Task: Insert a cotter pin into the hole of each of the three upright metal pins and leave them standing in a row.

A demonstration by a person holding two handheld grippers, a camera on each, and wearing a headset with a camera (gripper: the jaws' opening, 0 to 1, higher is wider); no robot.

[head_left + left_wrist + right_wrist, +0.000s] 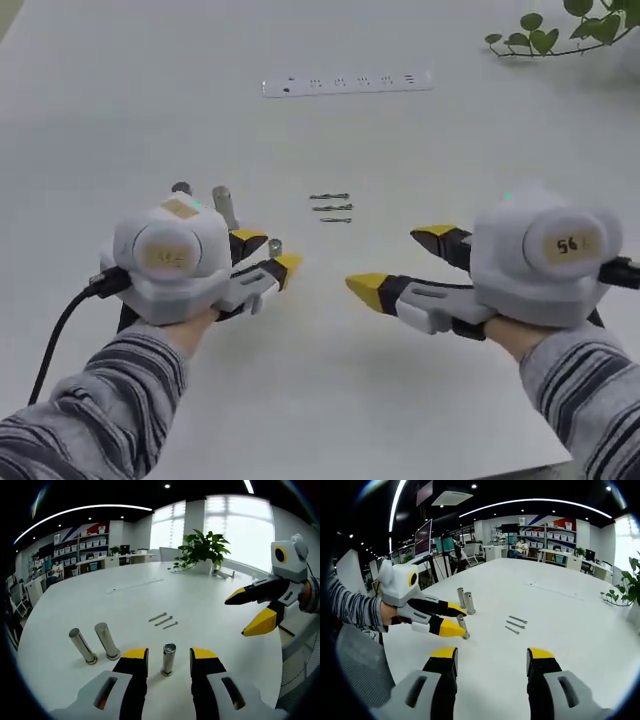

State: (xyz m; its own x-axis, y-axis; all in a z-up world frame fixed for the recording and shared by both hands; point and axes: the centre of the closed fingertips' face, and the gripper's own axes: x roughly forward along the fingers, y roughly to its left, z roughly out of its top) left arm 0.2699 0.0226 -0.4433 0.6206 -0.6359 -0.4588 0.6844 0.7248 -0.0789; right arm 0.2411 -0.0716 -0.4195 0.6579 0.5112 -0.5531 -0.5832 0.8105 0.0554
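The left gripper (169,653) has its yellow-tipped jaws apart, straddling one upright metal pin (168,659), with a gap showing on each side. The right gripper (492,654) hovers close by, jaws wide and holding nothing. Two more metal pins (107,641) stand just beside the left gripper. Three cotter pins (163,620) lie loose on the white table (210,605) beyond, near a power strip (347,83).

White table (330,390): three upright metal pins (107,641), three cotter pins (331,208) lying parallel, power strip (347,84), plant (545,38).
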